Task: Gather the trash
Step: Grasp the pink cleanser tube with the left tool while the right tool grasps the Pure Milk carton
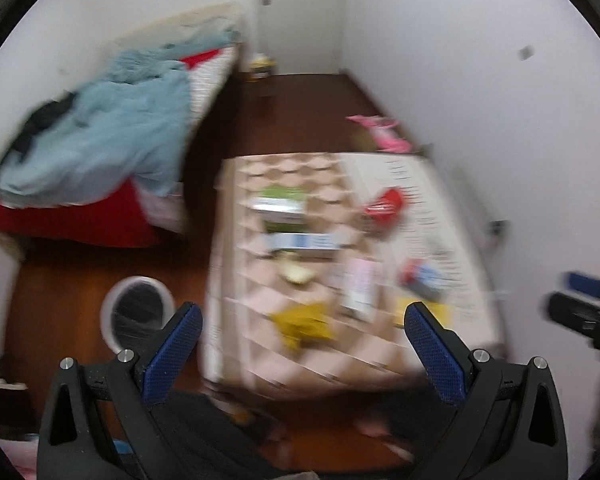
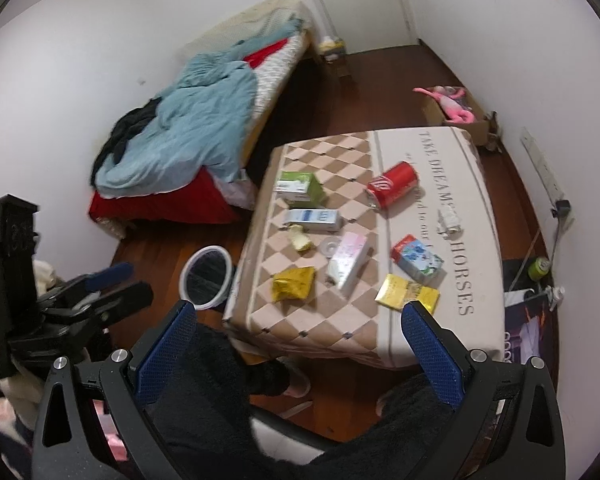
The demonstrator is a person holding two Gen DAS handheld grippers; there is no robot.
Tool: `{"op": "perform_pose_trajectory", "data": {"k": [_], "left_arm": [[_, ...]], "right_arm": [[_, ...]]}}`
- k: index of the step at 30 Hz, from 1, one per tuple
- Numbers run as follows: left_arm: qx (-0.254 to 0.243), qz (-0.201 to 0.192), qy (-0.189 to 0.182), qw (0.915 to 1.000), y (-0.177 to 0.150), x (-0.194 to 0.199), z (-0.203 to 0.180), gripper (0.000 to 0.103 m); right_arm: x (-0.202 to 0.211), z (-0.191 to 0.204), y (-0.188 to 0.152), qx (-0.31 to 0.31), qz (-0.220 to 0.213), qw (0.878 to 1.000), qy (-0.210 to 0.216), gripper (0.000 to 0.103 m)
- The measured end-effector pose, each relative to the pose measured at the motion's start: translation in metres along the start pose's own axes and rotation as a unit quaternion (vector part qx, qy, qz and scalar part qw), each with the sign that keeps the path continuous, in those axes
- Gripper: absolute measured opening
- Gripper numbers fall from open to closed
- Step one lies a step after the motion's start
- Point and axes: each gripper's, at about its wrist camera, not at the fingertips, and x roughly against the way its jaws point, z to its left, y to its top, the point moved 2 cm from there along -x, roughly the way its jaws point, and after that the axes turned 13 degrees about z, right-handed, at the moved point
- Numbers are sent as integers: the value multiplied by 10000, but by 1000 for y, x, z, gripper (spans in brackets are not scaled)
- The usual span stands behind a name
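A low table with a checkered cloth [image 2: 332,320] holds several pieces of trash: a red soda can [image 2: 392,189], a green carton [image 2: 300,186], a blue-white carton [image 2: 314,220], a pink box [image 2: 348,266], a yellow wrapper [image 2: 293,283], a yellow packet [image 2: 406,293] and a blue-red carton [image 2: 418,260]. A white bin with a black liner [image 2: 207,276] stands on the floor left of the table. My right gripper [image 2: 300,332] is open and empty, above the table's near edge. My left gripper [image 1: 304,328] is open and empty; its view is blurred, with the yellow wrapper [image 1: 304,324] between the fingers.
A bed with a blue blanket [image 2: 196,120] and red sheet lies at the left. A cardboard box with a pink toy [image 2: 456,108] sits by the right wall. A green can [image 2: 539,269] stands on the floor at right. The person's dark-clothed legs [image 2: 228,392] are below the grippers.
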Motion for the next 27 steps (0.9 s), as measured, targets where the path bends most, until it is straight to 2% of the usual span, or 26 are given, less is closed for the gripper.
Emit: {"op": "perform_pose_trajectory", "data": {"k": [1, 2, 5, 6, 7, 10, 13, 18, 22, 24, 25, 27], "left_arm": [[18, 178, 165, 9997, 6, -23, 0, 103], [25, 306, 185, 9994, 9, -39, -1, 103], [95, 787, 299, 9964, 18, -97, -4, 103], [96, 871, 355, 9955, 19, -108, -6, 103], [95, 966, 422, 9944, 20, -119, -9, 103], [82, 1320, 522, 9898, 25, -157, -23, 103], [-4, 1611, 620, 9850, 29, -187, -36, 103], [-102, 1915, 633, 9794, 33, -217, -47, 103], [-168, 2037, 386, 9781, 37, -226, -61, 103], [-241, 2036, 237, 9785, 40, -228, -72, 103], [-308, 2036, 146, 9785, 42, -228, -78, 103], [-453, 2084, -45, 9770, 46, -231, -93, 103]], "right_arm": [[-11, -10, 2, -71, -13, 9997, -227, 103], [-17, -13, 7, -81, 0, 9994, -350, 103], [-61, -41, 21, -66, 182, 9928, -1181, 103], [-72, -46, 27, -84, 284, 9914, -1278, 103], [-98, -64, 33, -133, 537, 9890, -1375, 103], [-149, -95, 49, -137, 1042, 9795, -1718, 92], [-206, -123, 59, -34, 1636, 9665, -1980, 92], [-261, -146, 75, 179, 2347, 9499, -2055, 92], [-292, -162, 76, 245, 2676, 9426, -1981, 92], [-296, -166, 73, 184, 2670, 9461, -1823, 82], [-298, -168, 71, 151, 2673, 9473, -1760, 63], [-292, -173, 65, -6, 2605, 9507, -1680, 63]]}}
